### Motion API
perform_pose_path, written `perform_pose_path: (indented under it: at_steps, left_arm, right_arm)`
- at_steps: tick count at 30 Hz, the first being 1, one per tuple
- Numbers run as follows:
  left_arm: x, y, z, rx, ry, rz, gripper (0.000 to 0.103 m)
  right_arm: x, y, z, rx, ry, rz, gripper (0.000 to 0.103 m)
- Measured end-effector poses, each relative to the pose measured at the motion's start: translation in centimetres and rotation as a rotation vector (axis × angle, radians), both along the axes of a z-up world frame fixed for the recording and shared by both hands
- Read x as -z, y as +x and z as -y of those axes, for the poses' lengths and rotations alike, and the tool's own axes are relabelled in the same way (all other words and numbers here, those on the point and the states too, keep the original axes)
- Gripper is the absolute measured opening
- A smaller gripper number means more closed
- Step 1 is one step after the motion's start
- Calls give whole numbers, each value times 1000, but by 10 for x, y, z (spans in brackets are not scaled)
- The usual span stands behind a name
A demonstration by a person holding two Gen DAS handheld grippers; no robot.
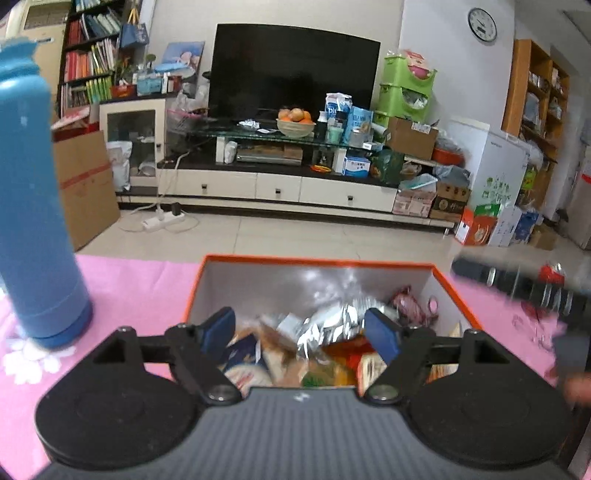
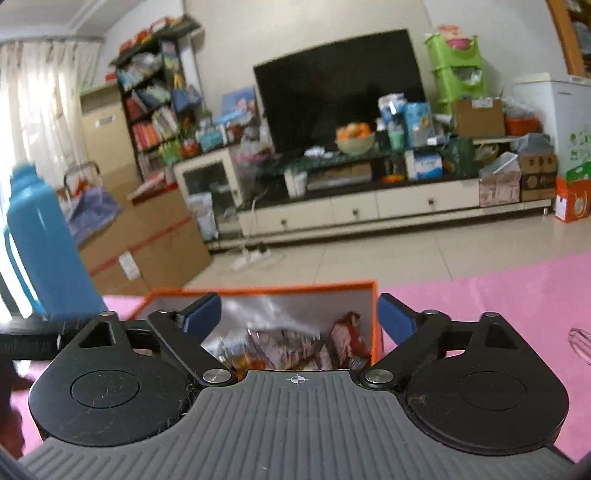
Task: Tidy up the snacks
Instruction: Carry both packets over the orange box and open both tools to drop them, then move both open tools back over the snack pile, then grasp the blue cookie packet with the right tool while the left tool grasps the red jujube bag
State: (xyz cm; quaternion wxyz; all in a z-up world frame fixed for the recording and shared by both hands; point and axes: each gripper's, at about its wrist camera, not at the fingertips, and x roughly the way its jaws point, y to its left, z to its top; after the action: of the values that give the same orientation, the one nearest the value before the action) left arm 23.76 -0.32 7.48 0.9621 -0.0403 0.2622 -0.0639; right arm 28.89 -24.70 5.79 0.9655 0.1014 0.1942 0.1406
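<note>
A tall blue bottle (image 1: 33, 206) is seen standing upright on the pink tablecloth (image 1: 147, 284), to the left of the orange box (image 1: 317, 262) and apart from it. Its body is smooth and round, with a darker band at the bottom. Nothing is seen between the jaws and the open top of the box.

The snacks (image 1: 295, 347) are found inside the orange box, heaped together: a crinkly silver foil bag, pale paper packs and shiny pink wrappers. The box has thin orange edges and plain white walls inside.

The left gripper (image 1: 299, 332) is held above the near side of the box. Its jaws are spread apart, with nothing pinched between them. The right gripper (image 2: 299, 317) is held above the box too, and its jaws are spread wider, also with nothing between them. The pads on both are blue and flat, and the arms are black.

In the left wrist view, a blurred black arm with a red spot (image 1: 524, 288) is seen at the right, over the cloth. White flowers are printed on the cloth by the bottle there. In the right wrist view, a curtain (image 2: 40, 110) and stacked cardboard boxes (image 2: 147, 243) are shown at the left.

Far behind, a black television (image 1: 295, 70), a bowl of oranges (image 1: 295, 120) and a round wall clock (image 1: 482, 24) are seen.
</note>
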Motion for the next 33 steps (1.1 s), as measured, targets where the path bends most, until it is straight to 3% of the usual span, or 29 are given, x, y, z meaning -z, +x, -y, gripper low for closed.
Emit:
perform_pose_path:
  at_steps: [1, 3, 5, 9, 12, 16, 18, 22, 26, 29, 33]
  left_arm:
    - [0, -13, -2, -1, 13, -3, 79]
    - [4, -42, -8, -8, 31, -13, 95]
    - [10, -70, -13, -23, 52, -19, 102]
    - [38, -129, -19, -31, 83, -82, 102]
    - [73, -167, -25, -41, 62, -180, 102]
    - [109, -197, -30, -82, 11, -286, 102]
    - [117, -200, -31, -81, 5, -307, 102]
    - [99, -192, -36, -98, 64, -225, 102]
    - [75, -157, -51, -114, 215, -108, 102]
    - [75, -120, -66, -12, 303, -107, 102]
    - [98, -79, -87, 197, 328, -217, 102]
  right_arm:
    - [-4, -4, 3, 1, 22, 2, 91]
    - [-10, -13, 8, -6, 44, -1, 91]
    - [-13, -26, 11, -21, 46, -1, 93]
    - [-13, -63, 7, -49, -37, -19, 94]
    - [6, -102, 9, -42, -102, -45, 94]
    - [49, -140, 17, -48, -103, -193, 94]
    - [62, -155, 20, -71, -91, -243, 94]
    - [74, -167, 21, -48, -136, -268, 94]
    - [75, -160, 23, -25, -117, -281, 94]
    - [78, -152, 27, -36, -58, -319, 94]
    - [83, -149, 23, -43, -67, -338, 94]
